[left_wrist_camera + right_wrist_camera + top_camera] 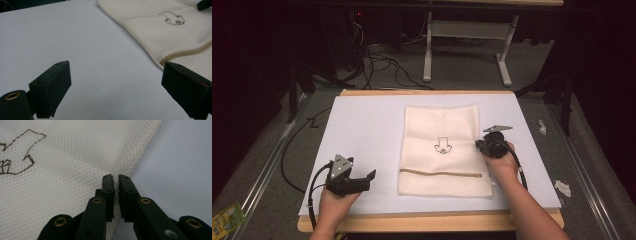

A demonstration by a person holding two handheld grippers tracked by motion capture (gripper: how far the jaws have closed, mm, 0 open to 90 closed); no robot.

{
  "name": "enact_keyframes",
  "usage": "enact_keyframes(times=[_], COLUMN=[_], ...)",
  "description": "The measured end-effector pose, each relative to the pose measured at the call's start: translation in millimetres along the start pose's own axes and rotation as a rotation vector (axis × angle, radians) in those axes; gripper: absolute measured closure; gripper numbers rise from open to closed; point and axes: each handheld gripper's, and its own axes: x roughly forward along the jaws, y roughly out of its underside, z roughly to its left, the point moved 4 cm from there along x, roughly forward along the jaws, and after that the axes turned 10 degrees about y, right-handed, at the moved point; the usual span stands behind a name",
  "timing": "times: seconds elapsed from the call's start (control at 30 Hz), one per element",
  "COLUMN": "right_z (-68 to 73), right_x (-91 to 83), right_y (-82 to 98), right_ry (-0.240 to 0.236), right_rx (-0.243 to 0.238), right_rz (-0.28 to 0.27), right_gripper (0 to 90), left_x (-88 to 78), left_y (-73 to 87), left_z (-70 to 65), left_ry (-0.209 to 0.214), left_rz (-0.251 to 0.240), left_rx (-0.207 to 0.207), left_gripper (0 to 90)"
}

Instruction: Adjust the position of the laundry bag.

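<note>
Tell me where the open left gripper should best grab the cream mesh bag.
Probably the bag's left edge beside the zipper end, approached from the left. The bag lies flat, so its edge is the only pinchable part; the left gripper faces it, and the right gripper already pinches the opposite edge.

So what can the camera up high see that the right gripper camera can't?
High view alone: the left gripper open over the white tabletop, the bag's brown zipper, the floor and cables behind. Right gripper view alone: the right gripper shut on the mesh bag's edge, the netting up close. Both: the cream bag, its little brown drawing, and the white surface.
</note>
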Motion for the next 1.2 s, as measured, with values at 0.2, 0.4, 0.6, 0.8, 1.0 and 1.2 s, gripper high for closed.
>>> enact_keyframes(times=[0.2,0.4,0.6,0.8,1.0,1.2], right_z=[-3.7,-8.4,-12.0,-13.3,-12.8,-12.2], right_x=[-1.7,-16.7,-37.2,-69.3,-103.1,-126.6], right_y=[1.6,1.8,11.5,29.6,43.4,58.8], right_ry=[0.002,-0.016,-0.024,-0.049,-0.059,-0.06], right_rx=[-0.003,0.011,0.035,0.053,0.047,0.045], right_rz=[-0.022,-0.064,-0.111,-0.181,-0.217,-0.262], right_gripper=[66.2,49.6,38.8,36.7,36.8,38.2], left_x=[1.4,0.3,2.4,6.5,14.1,22.6], left_y=[0.0,-0.1,-0.4,-2.7,-7.5,-10.4], left_z=[-2.7,-5.2,-7.2,-10.6,-17.5,-24.6], left_ry=[0.008,0.024,0.036,0.048,0.069,0.09], left_rz=[-0.002,-0.006,-0.012,-0.041,-0.059,-0.064], left_rx=[0.005,0.016,0.018,0.013,0.015,0.029], left_gripper=[11.1,14.4,14.8,15.1,15.6,16.0])
